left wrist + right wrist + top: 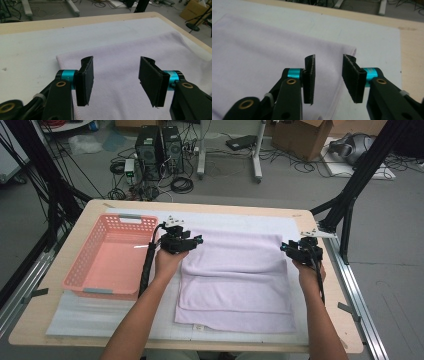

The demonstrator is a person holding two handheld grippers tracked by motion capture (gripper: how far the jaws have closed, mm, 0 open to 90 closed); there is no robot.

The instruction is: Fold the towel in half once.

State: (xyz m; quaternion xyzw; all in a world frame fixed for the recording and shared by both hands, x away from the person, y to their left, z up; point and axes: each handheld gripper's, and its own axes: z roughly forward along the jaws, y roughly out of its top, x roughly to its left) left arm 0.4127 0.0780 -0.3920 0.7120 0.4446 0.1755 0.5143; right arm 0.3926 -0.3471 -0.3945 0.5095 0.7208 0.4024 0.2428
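Note:
A pale lilac towel [235,280] lies folded on the white mat, its folded upper layer reaching the far edge. My left gripper [196,240] hovers over the towel's far left corner [60,58], jaws open with nothing between them [115,82]. My right gripper [284,246] hovers over the towel's far right corner [352,50], jaws also open and empty [328,78]. Both sets of black pads stand clear above the cloth.
A pink plastic basket [80,272] stands empty at the left of the table, close to my left forearm. The white mat [85,317] covers most of the wooden tabletop [30,320]. Black frame posts stand at both table sides.

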